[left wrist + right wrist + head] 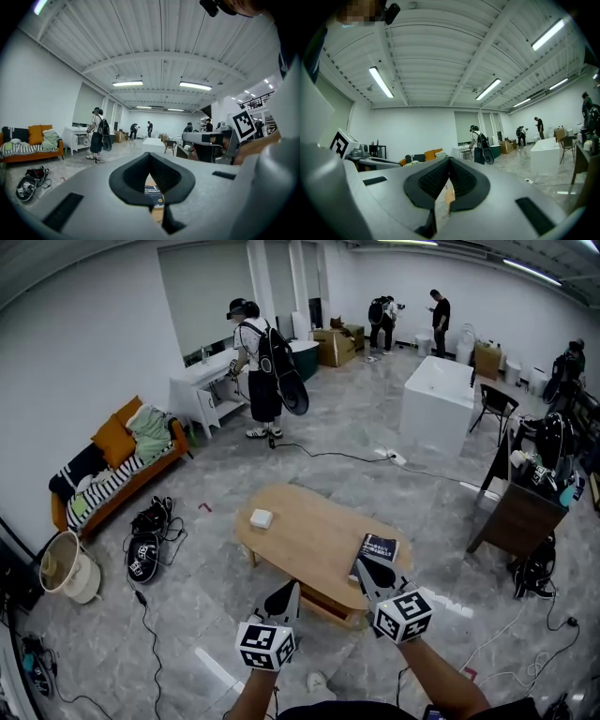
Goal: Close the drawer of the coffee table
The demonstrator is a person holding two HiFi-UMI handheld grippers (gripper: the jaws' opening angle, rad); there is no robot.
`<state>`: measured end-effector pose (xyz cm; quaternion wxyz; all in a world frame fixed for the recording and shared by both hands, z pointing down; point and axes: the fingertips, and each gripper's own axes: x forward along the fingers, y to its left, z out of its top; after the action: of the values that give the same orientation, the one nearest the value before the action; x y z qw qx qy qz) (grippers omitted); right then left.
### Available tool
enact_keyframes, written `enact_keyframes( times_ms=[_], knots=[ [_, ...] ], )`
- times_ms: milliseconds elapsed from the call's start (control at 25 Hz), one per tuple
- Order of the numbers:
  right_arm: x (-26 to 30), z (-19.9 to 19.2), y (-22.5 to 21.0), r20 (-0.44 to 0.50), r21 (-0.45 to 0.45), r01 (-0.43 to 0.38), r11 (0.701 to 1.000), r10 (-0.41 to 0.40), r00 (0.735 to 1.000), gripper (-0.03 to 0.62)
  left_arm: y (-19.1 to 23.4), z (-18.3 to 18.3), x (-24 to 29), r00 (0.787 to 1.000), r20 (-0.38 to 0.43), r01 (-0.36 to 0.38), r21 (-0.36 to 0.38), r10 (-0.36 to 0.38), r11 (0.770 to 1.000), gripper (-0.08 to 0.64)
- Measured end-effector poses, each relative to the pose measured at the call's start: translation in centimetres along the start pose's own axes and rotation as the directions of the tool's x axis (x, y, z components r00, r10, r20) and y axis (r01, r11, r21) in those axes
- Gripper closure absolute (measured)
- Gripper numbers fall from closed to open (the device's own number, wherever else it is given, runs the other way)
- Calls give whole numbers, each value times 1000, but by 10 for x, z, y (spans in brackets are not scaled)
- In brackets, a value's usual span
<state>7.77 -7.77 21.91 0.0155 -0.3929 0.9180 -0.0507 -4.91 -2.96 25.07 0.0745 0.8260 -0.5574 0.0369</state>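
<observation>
Holding nothing, jaws closed tip to tip, on both left gripper [289, 589] and right gripper [366, 568], above the near edge of the coffee table [309, 531]. Probably best: lower both, press the front of the drawer [323, 607] jutting beneath that edge, push squarely inward. Print on the dark book [378, 547] too small to read.

Wooden coffee table [309, 540]; glossy marbled floor [375, 437]

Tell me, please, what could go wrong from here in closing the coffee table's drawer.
1. The book lies at the coffee table's near edge, close by the right tongs; a careless push could knock it off.
2. Pushing the drawer with the left tongs alone, off-centre, might jam it.
</observation>
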Motion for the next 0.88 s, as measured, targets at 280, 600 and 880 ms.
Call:
enact_keyframes(
  times_ms=[280,600,880],
  knots=[
    [39,2,-15,-1,13,36,999,-36,999,580,35,6,29,1000,1,20,-2,-20,1000,558],
    [75,1,-21,-10,1,56,998,-56,998,581,65,9,55,999,4,46,-11,-46,999,558],
    [99,-3,-29,-18,5,84,996,-84,996,580,88,8,69,998,-1,57,-12,-57,998,558]
  ],
)
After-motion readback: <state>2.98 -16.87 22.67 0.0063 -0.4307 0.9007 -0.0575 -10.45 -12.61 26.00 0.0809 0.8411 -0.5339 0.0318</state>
